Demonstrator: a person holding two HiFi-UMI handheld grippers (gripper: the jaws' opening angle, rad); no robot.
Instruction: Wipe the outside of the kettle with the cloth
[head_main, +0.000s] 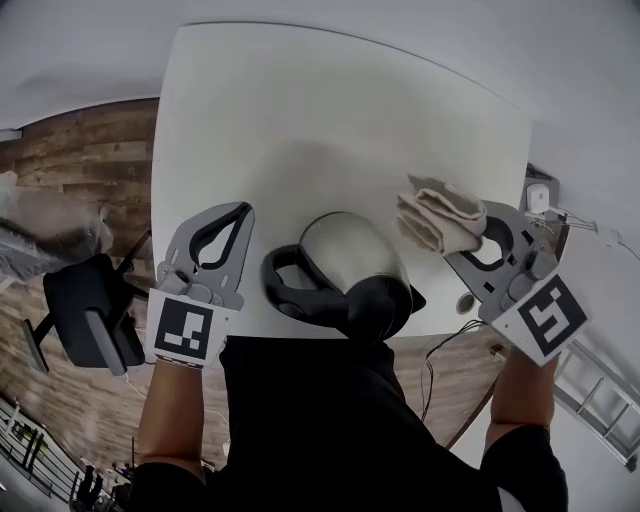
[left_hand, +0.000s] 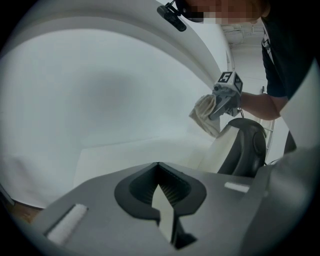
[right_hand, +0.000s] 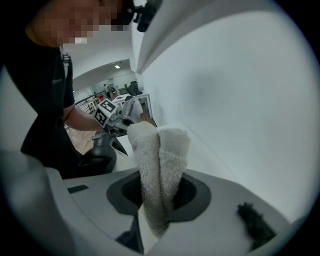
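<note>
Zero wiping done so far, to judge by how things lie. Starting at the rounded polished-steel kettle with a black handle (head_main: 350, 255): upright at the near edge of the white counter (head_main: 300, 90), close in front of the person's dark-clothed body, handle loop turned toward the left side. No sign of anything touching the steel wall. Just to the right of it and apart from it, held up off the counter: a folded beige terry cloth (head_main: 440, 215), gripped in the grey right gripper (head_main: 462, 238), clenched on the fold so that two thick layers stick out past the tips, as plainly shown in the right gripper view. On the other side, near the handle but not touching it: the grey left gripper (head_main: 240, 212), clenched on nothing, with only a thin slit of counter visible between its pads in the left gripper view. Further out, beyond the counter edge: a black office chair (head_main: 85, 310) on the brown wood-plank floor (head_main: 90, 160). Still to do, as judged from here: bring the cloth against the kettle's side, rub it round the whole outer body, and possibly steady the kettle by its handle meanwhile.
</note>
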